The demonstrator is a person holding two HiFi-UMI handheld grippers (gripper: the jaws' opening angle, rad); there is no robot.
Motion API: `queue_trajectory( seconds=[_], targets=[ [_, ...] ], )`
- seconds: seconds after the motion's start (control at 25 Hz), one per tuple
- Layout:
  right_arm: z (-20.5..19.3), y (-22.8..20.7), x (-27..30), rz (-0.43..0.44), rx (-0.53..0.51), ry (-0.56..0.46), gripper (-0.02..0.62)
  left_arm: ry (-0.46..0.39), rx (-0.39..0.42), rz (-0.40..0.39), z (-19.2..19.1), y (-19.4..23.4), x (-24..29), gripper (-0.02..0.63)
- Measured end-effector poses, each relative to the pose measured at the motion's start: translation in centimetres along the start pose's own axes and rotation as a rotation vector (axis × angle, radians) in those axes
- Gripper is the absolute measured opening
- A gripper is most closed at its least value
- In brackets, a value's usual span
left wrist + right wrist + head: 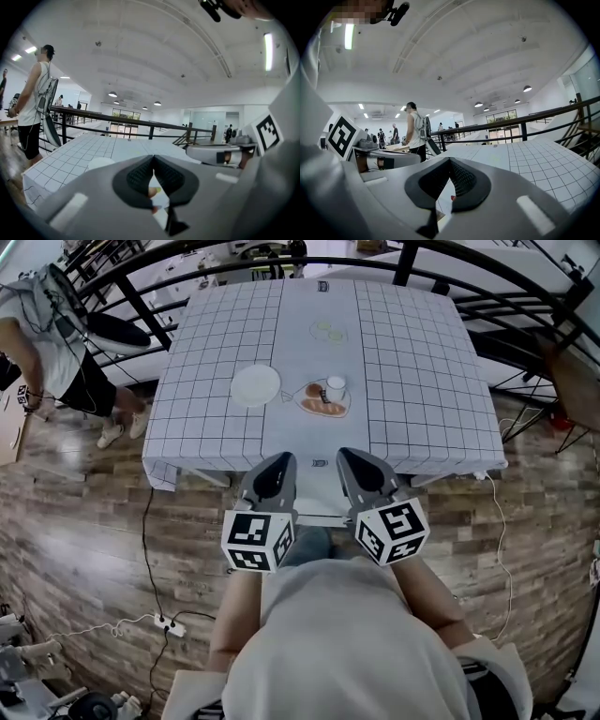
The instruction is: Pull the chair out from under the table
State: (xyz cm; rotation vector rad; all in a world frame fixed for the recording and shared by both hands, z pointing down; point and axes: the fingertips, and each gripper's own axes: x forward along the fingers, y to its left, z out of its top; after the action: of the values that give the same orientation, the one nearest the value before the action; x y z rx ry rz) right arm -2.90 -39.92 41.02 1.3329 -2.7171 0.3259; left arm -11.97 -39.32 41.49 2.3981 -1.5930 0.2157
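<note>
Left gripper [279, 461] and right gripper [351, 457]: jaws fully together, gripping nothing, both poised over the near edge of the table [422, 381]. The chair [314, 517] sits tucked beneath that edge, with only a pale strip showing. Judged positioned ready for the pull.

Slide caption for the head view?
Left tongs and right tongs, shut and empty, hover at the table edge.

Open hall (wood floor [75, 531]) w/ black railing [524, 129], laid table [422, 381].

Table [422, 381] blocks ahead, floor [84, 521] seemingly open sideways
</note>
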Motion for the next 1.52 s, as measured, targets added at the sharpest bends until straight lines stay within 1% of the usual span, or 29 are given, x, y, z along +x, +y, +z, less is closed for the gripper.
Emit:
queue_trajectory(
  seconds=[0.12,0.24,0.36,0.48,0.64,0.76,0.8,0.84,0.92,1.0,1.2,1.32,1.44,1.52],
  targets=[
    [-0.3,0.0,-0.3,0.007,-0.005,0.017,-0.003,0.022,0.018,-0.019,-0.6,-0.5,0.0,0.011],
    [-1.0,0.0,-0.7,0.014,-0.022,0.052,-0.002,0.069,0.057,-0.034,-1.8,-0.9,-0.3,0.011],
    [-2.2,0.1,-1.2,0.031,-0.055,0.117,-0.002,0.134,0.092,-0.069,-3.5,-1.4,-0.6,0.011],
    [-4.1,0.4,-1.6,0.07,-0.099,0.206,-0.002,0.209,0.137,-0.109,-5.4,-1.7,-0.8,0.011],
    [-6.5,1.3,-1.9,0.147,-0.159,0.328,0.0,0.307,0.21,-0.163,-7.7,-2.1,-0.8,0.011],
    [-8.0,2.2,-2.1,0.202,-0.217,0.404,0.002,0.378,0.275,-0.219,-9.4,-2.6,-0.9,0.012],
    [-8.5,2.5,-2.1,0.224,-0.231,0.429,0.047,0.4,0.299,-0.238,-9.9,-2.7,-1.0,0.014],
    [-9.1,2.7,-2.2,0.246,-0.244,0.452,0.067,0.424,0.323,-0.256,-10.4,-2.9,-1.0,0.015],
    [-10.2,3.2,-2.3,0.286,-0.271,0.504,0.069,0.481,0.372,-0.291,-11.4,-3.1,-1.3,0.023],
    [-11.4,3.6,-2.4,0.325,-0.301,0.563,0.087,0.533,0.427,-0.333,-12.5,-3.4,-1.5,0.045],
    [-14.7,4.3,-2.8,0.417,-0.397,0.723,0.126,0.644,0.556,-0.467,-15.2,-4.1,-2.4,0.09],
    [-16.1,4.7,-3.1,0.474,-0.44,0.792,0.142,0.681,0.63,-0.524,-16.3,-4.4,-2.6,0.127],
    [-17.2,5.1,-3.4,0.528,-0.485,0.854,0.15,0.701,0.657,-0.563,-16.3,-4.5,-2.5,0.135],
    [-17.4,5.3,-3.4,0.555,-0.501,0.876,0.146,0.725,0.668,-0.604,-16.4,-4.7,-2.6,0.137]
  ],
)
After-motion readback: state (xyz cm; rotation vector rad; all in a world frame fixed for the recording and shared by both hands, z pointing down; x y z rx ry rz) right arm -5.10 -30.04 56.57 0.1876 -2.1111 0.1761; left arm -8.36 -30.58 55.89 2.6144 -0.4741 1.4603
